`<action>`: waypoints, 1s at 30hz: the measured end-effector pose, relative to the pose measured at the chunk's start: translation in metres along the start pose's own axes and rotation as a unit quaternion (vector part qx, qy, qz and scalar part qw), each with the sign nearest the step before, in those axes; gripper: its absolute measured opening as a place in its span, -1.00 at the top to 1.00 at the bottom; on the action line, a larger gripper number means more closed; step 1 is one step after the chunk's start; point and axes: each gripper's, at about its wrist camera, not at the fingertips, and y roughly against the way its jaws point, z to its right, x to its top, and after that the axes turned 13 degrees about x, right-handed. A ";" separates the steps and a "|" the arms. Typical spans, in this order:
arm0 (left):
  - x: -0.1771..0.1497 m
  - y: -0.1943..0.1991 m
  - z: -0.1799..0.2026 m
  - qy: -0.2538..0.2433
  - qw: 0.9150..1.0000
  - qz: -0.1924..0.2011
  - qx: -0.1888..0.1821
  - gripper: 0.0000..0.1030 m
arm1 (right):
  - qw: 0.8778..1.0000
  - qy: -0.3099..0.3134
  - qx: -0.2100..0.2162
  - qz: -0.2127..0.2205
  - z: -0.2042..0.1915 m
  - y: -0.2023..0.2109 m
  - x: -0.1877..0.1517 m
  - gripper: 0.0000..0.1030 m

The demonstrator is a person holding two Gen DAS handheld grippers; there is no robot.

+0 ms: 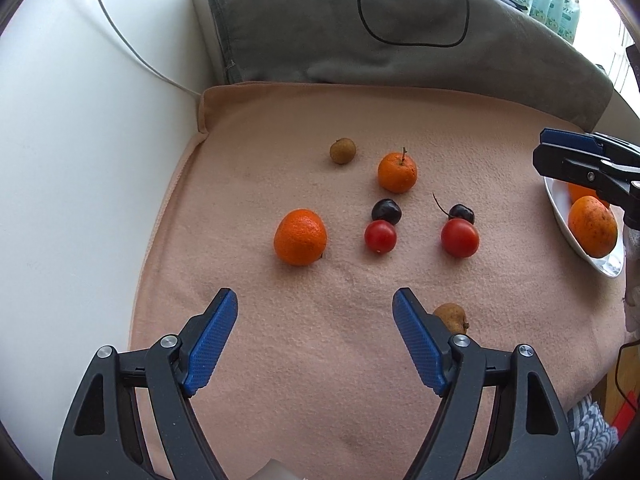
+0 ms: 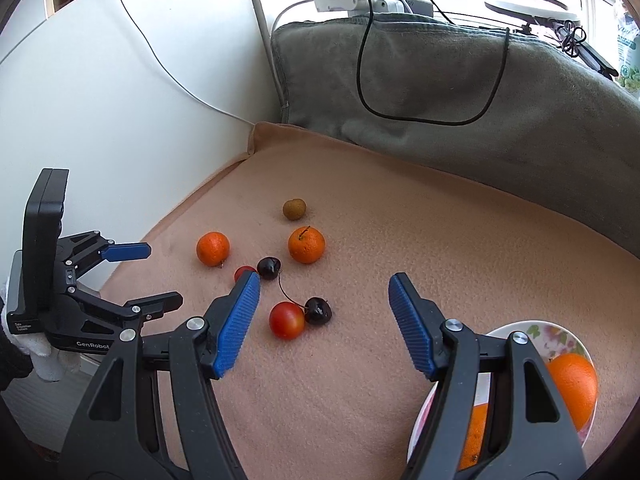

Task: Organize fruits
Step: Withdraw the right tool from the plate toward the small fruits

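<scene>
Fruits lie on a peach blanket (image 1: 320,340). Two oranges (image 1: 300,237) (image 1: 397,172), two red tomatoes (image 1: 380,236) (image 1: 460,237), two dark cherries (image 1: 386,210) (image 1: 462,212) and a brown longan (image 1: 343,151) sit in the middle. Another brown fruit (image 1: 451,317) lies behind my left gripper's right finger. My left gripper (image 1: 316,300) is open and empty, short of the fruits. My right gripper (image 2: 324,284) is open and empty, above a white bowl (image 2: 536,330) that holds two oranges (image 2: 572,384). The nearest tomato (image 2: 286,320) and cherry (image 2: 318,310) lie between its fingers.
A grey cushion (image 1: 400,52) with a black cable (image 1: 412,32) stands at the back. A white wall panel (image 1: 80,160) borders the blanket's left side. The left gripper (image 2: 132,276) shows at the left of the right wrist view. Striped cloth (image 1: 592,432) lies off the blanket's front right.
</scene>
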 end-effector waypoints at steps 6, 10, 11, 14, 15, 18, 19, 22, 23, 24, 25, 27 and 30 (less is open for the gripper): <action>0.010 -0.010 -0.010 0.033 0.999 -0.008 0.017 -0.56 | 1.000 -0.001 0.012 -0.021 0.002 -0.013 0.008 -0.36; 0.010 -0.018 -0.011 0.033 0.999 -0.028 0.007 -0.56 | 0.999 -0.013 0.024 -0.032 0.005 -0.021 0.015 -0.36; 0.010 -0.020 -0.011 0.035 0.999 -0.034 -0.002 -0.56 | 0.999 -0.016 0.027 -0.034 0.006 -0.023 0.017 -0.36; 0.008 -0.023 -0.010 0.034 0.999 -0.039 -0.015 -0.56 | 0.999 -0.025 0.032 -0.036 0.008 -0.028 0.021 -0.36; 0.007 -0.023 -0.009 0.035 0.998 -0.038 -0.025 -0.56 | 0.998 -0.028 0.034 -0.036 0.008 -0.029 0.022 -0.36; 0.008 -0.024 -0.011 0.051 0.997 -0.036 -0.042 -0.55 | 0.998 -0.030 0.035 -0.039 0.009 -0.034 0.023 -0.36; 0.010 -0.023 -0.013 0.060 0.997 -0.032 -0.046 -0.55 | 0.998 -0.031 0.036 -0.040 0.010 -0.036 0.024 -0.36; 0.013 -0.023 -0.022 0.090 0.994 -0.025 -0.057 -0.55 | 0.998 -0.032 0.035 -0.045 0.011 -0.042 0.025 -0.36; 0.014 -0.024 -0.024 0.097 0.993 -0.029 -0.063 -0.55 | 0.998 -0.033 0.035 -0.046 0.012 -0.043 0.026 -0.36; 0.014 -0.024 -0.025 0.106 0.992 -0.033 -0.065 -0.55 | 0.998 -0.033 0.035 -0.047 0.012 -0.045 0.026 -0.36; 0.014 -0.025 -0.026 0.111 0.991 -0.032 -0.068 -0.55 | 0.998 -0.033 0.034 -0.048 0.013 -0.047 0.027 -0.36; 0.013 -0.025 -0.023 0.109 0.991 -0.032 -0.074 -0.55 | 0.998 -0.034 0.035 -0.051 0.012 -0.050 0.028 -0.36; 0.015 -0.031 -0.019 0.092 0.992 -0.049 -0.074 -0.55 | 0.997 -0.034 0.034 -0.053 0.012 -0.055 0.029 -0.36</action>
